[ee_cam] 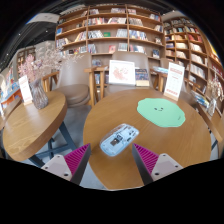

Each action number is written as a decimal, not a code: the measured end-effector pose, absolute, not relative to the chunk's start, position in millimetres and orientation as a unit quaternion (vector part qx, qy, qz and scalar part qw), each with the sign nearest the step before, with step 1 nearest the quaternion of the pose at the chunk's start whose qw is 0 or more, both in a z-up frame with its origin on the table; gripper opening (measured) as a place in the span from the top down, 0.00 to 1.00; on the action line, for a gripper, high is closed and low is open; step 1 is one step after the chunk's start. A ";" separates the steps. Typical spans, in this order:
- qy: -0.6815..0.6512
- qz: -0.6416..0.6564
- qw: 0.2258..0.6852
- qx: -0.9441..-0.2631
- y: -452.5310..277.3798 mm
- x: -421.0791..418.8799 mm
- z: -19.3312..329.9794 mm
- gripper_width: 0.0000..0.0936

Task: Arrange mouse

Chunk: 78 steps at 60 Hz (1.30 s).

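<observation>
A white and grey mouse (pixel 119 139) lies on a round wooden table (pixel 150 135), just ahead of my fingers and between their lines. A green round mat (pixel 161 112) lies on the same table beyond the mouse, to its right. My gripper (pixel 111 161) is open, its pink pads (pixel 77 158) wide apart above the near edge of the table, holding nothing. The mouse rests on the table on its own, with a gap to each finger.
A second round wooden table (pixel 30 122) with a vase and a card stands to the left. Wooden chairs (pixel 100 78), upright sign cards (pixel 122 72) and tall bookshelves (pixel 110 30) stand beyond. Grey floor (pixel 70 135) shows between the tables.
</observation>
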State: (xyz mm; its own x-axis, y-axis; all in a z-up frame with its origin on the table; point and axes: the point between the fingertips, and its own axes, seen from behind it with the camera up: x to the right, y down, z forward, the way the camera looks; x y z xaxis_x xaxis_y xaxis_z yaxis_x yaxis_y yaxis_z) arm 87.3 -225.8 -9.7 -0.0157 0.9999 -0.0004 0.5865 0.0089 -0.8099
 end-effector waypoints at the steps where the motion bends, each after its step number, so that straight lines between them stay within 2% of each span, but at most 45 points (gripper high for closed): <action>1: -0.634 0.323 0.319 -0.626 -225.6 83.7 -10.4 0.09; 18: -0.634 0.315 0.311 -0.634 -233.7 27.4 -11.7 0.10; 31: -0.641 0.312 0.307 -0.630 -237.2 7.8 -13.0 0.17; 36: -0.643 0.313 0.310 -0.627 -239.6 6.9 -12.4 0.25; 38: -0.645 0.314 0.312 -0.623 -240.8 6.1 -12.4 0.33; 39: -0.646 0.314 0.313 -0.622 -241.5 6.1 -11.4 0.46; 40: -0.646 0.316 0.311 -0.621 -243.9 5.9 -11.1 0.50; 46: -0.662 0.286 0.321 -0.614 -237.0 9.1 -9.1 0.53; 54: -0.652 0.325 0.303 -0.615 -236.3 8.3 38.0 0.54; 63: -0.628 0.363 0.345 -0.596 -192.2 -27.4 126.9 0.53; 66: -0.618 0.360 0.365 -0.595 -166.8 -43.6 145.5 0.53; 70: -0.610 0.345 0.390 -0.598 -122.9 -59.3 157.9 0.54; 78: -0.602 0.308 0.390 -0.625 -53.4 -94.1 125.9 0.53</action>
State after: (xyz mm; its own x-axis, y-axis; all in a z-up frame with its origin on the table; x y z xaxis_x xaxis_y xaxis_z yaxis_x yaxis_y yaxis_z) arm -94.1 -53.4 125.9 0.0862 0.9926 0.0851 0.5128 0.0290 -0.8580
